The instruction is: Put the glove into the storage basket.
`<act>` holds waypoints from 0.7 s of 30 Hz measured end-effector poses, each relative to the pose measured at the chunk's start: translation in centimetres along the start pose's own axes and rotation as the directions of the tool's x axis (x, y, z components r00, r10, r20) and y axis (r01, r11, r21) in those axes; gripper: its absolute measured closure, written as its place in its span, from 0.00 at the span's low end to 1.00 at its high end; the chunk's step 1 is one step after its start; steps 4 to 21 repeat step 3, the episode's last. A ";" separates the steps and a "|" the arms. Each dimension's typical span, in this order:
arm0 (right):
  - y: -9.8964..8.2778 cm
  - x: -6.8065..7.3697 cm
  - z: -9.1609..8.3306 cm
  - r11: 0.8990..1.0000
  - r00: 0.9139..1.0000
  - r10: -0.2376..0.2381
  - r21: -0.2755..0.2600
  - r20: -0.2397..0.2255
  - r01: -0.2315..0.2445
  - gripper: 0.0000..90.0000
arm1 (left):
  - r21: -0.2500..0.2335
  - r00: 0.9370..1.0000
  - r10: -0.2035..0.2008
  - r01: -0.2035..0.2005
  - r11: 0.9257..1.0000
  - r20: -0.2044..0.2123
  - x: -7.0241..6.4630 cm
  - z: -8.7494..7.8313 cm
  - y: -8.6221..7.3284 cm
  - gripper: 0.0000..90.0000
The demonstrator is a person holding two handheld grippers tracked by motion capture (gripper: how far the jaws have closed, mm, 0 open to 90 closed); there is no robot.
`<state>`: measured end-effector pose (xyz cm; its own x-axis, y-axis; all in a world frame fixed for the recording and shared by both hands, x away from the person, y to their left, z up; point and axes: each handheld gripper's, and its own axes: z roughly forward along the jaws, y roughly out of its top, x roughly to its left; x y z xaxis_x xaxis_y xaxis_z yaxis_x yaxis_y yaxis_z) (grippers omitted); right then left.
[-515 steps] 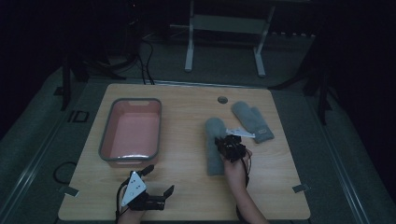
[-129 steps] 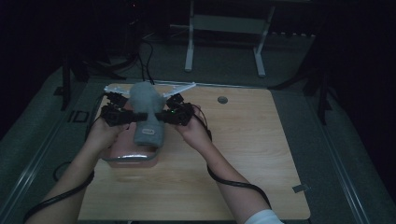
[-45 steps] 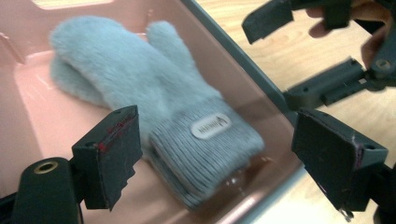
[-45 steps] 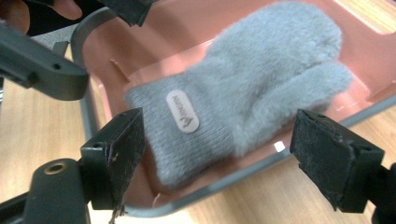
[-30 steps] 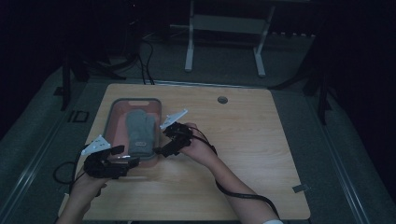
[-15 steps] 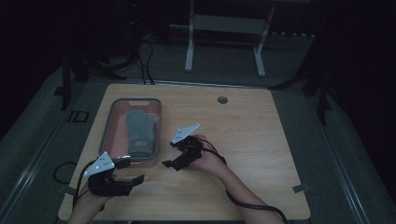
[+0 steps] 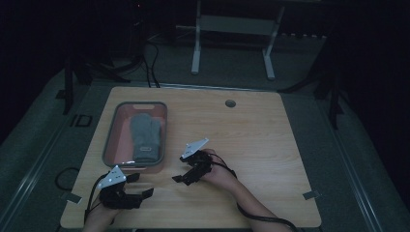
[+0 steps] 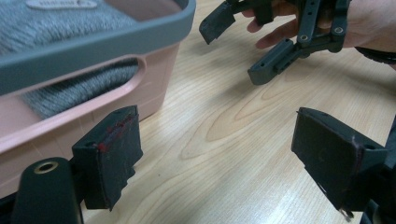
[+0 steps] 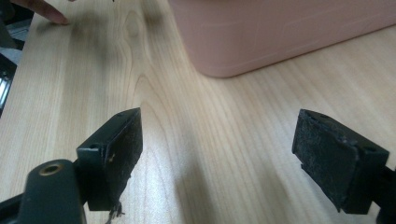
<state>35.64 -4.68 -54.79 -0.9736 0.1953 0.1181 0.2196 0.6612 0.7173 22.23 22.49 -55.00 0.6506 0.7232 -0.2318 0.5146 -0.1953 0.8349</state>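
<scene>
Both grippers hover with jaws spread wide and empty over a wooden table [image 7: 251, 130]: the left gripper [image 7: 126, 193] near its front edge, the right gripper [image 7: 184, 170] just right of a pink bin [image 7: 110, 140]. Grey mittens [image 7: 145, 137] lie inside the bin. The left gripper view shows knit fabric through the bin's handle slot [image 8: 84, 84]; the right gripper view catches its plain outer wall [image 9: 280, 32]

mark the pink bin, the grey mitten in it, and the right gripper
pink bin [image 7: 109, 140]: high view, on its left rim.
grey mitten [image 7: 145, 137]: high view, middle of the knit, lying inside the bin.
right gripper [image 7: 183, 168]: high view, midway between its open jaws, right of the bin's near corner.
</scene>
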 end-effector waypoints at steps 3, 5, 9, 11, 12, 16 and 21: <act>-0.3 0.0 0.3 1.000 1.000 -0.004 0.014 -0.004 0.004 0.17 | 0.003 1.000 -0.002 0.002 1.000 0.001 0.0 0.0 -0.1 0.18; -0.3 0.0 0.3 1.000 1.000 -0.004 0.014 -0.004 0.004 0.17 | 0.003 1.000 -0.002 0.002 1.000 0.001 0.0 0.0 -0.1 0.18; -0.3 0.0 0.3 1.000 1.000 -0.004 0.014 -0.004 0.004 0.17 | 0.003 1.000 -0.002 0.002 1.000 0.001 0.0 0.0 -0.1 0.18; -0.3 0.0 0.3 1.000 1.000 -0.004 0.014 -0.004 0.004 0.17 | 0.003 1.000 -0.002 0.002 1.000 0.001 0.0 0.0 -0.1 0.18; -0.3 0.0 0.3 1.000 1.000 -0.004 0.014 -0.004 0.004 0.17 | 0.003 1.000 -0.002 0.002 1.000 0.001 0.0 0.0 -0.1 0.18; -0.3 0.0 0.3 1.000 1.000 -0.004 0.014 -0.004 0.004 0.17 | 0.003 1.000 -0.002 0.002 1.000 0.001 0.0 0.0 -0.1 0.18; -0.3 0.0 0.3 1.000 1.000 -0.004 0.014 -0.004 0.004 0.17 | 0.003 1.000 -0.002 0.002 1.000 0.001 0.0 0.0 -0.1 0.18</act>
